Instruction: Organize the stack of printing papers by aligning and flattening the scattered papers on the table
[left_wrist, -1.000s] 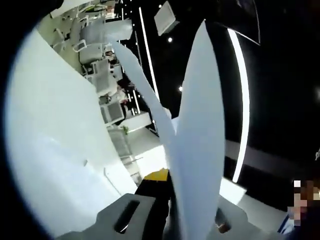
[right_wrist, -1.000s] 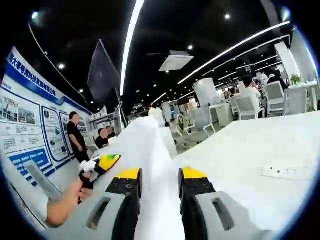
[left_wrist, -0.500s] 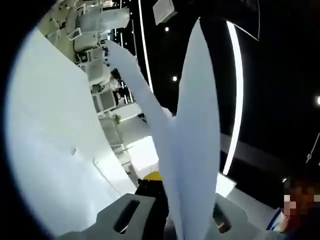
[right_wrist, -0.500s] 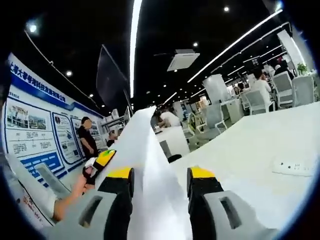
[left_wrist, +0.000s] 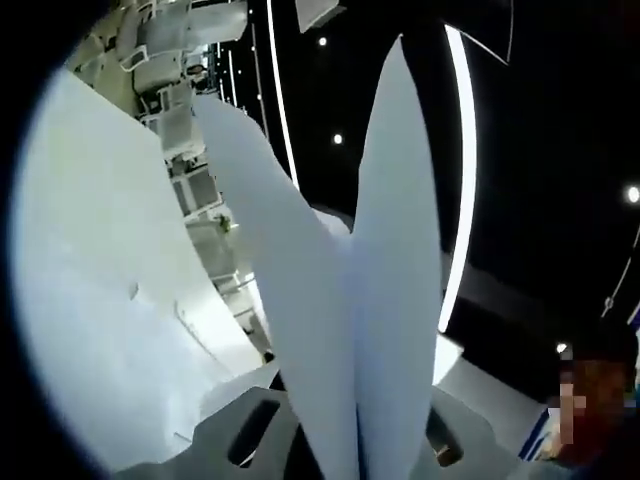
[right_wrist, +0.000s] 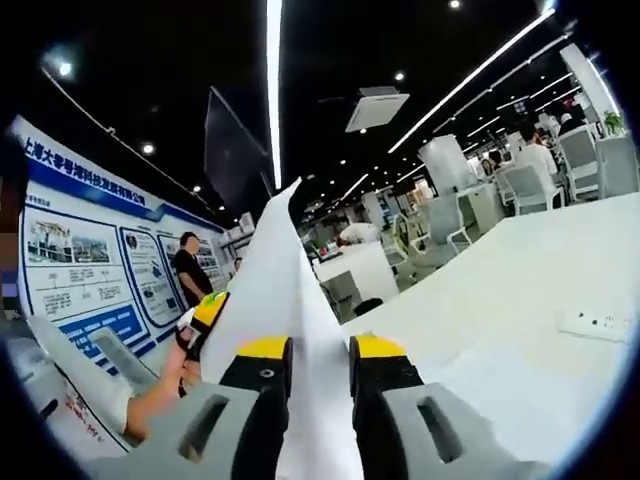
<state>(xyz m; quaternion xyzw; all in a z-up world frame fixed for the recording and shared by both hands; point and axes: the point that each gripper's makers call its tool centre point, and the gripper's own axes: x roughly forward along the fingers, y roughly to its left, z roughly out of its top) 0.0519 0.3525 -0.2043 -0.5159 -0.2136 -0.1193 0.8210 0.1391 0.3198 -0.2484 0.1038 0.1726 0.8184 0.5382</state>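
Right tool (right_wrist: 308, 350) just narrowed, now clenched on the paper stack (right_wrist: 285, 300); left tool (left_wrist: 350, 455) grips it too. Stack's held off the bench (right_wrist: 520, 300), prob. ready for squaring.

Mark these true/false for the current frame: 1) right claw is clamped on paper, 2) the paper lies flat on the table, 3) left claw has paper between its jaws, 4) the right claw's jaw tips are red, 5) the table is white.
1) True: the right claw has its jaws closed on the paper sheets.
2) False: the sheets are lifted, rising off the white table.
3) True: in the left gripper view the sheets fan up out of the left claw.
4) False: the jaw tips are yellow.
5) True.
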